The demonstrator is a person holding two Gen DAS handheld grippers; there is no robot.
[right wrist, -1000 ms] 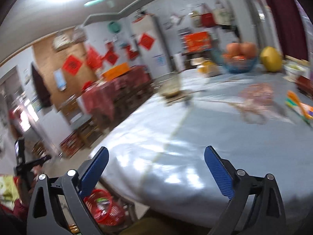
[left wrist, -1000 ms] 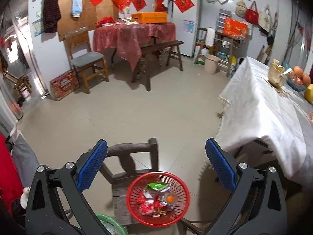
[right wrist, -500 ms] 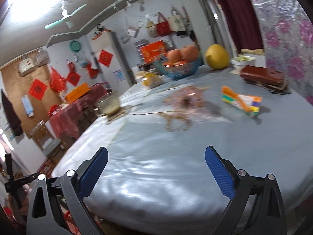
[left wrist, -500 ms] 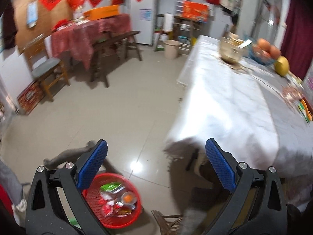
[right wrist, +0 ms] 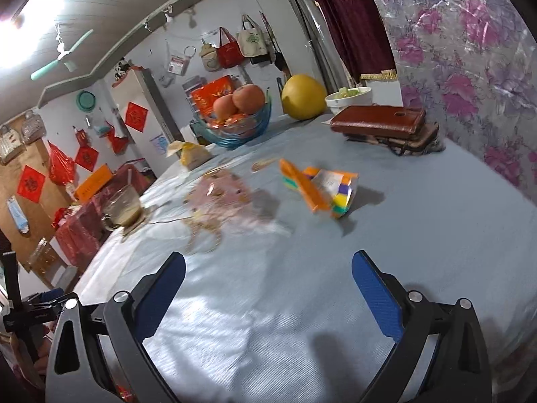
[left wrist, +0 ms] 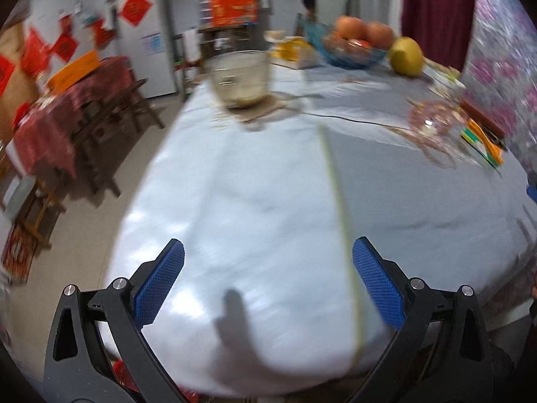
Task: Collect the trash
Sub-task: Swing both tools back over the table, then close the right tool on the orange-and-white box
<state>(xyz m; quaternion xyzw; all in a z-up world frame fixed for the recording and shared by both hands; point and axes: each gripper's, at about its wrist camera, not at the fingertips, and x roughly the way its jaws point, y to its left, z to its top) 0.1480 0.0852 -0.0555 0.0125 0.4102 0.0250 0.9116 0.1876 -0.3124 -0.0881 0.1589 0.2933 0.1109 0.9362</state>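
A glass jug (right wrist: 122, 210), a blue fruit bowl (right wrist: 236, 127) holding at least 2 apples, 1 yellow pomelo (right wrist: 303, 97) and a stack of brown cases (right wrist: 379, 122) stand on the far part of the cloth-covered table (right wrist: 419, 235). Nothing blocks the way across the cloth. 2 pieces of trash lie there: an orange snack wrapper (right wrist: 320, 189) ahead of the right gripper (right wrist: 268, 288), well apart, and a pinkish clear wrapper (right wrist: 218, 194) to its left. Both the right gripper and the left gripper (left wrist: 267, 278) hover with jaws spread wide, holding nothing.
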